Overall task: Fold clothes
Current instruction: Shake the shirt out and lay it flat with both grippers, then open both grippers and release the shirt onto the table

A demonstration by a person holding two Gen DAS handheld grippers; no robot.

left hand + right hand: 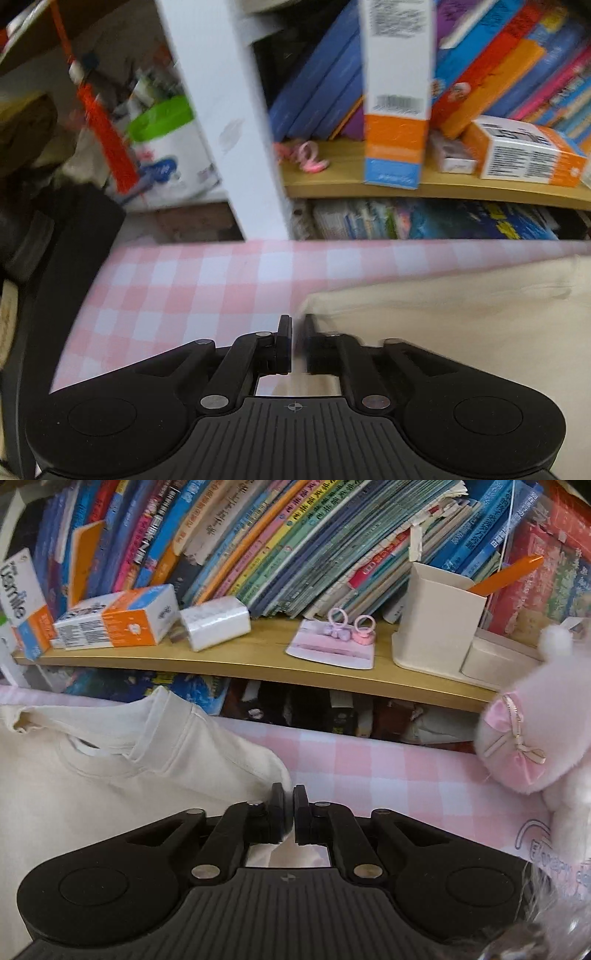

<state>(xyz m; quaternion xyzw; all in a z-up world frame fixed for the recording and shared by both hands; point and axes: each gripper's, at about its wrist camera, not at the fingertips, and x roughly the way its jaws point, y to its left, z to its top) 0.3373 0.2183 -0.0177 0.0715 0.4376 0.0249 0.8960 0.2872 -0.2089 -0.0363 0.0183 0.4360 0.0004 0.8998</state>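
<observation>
A cream garment (110, 794) lies flat on the pink checked tablecloth (388, 768), its neckline towards the shelf. My right gripper (289, 794) hangs over the garment's right edge. Its jaws stand a narrow slit apart, with a bit of cloth showing low in the gap against the left finger (277, 801). In the left wrist view the garment (461, 314) fills the lower right, and its corner ends just beside my left gripper (297, 321). That gripper also shows a thin gap, with tablecloth (184, 288) visible through it and no cloth pinched.
A wooden shelf (258, 664) packed with books and boxes runs along the table's far side. A pink plush toy (535, 738) sits at the right. A white upright post (229, 110) and a dark object (55, 240) stand off the table's left edge.
</observation>
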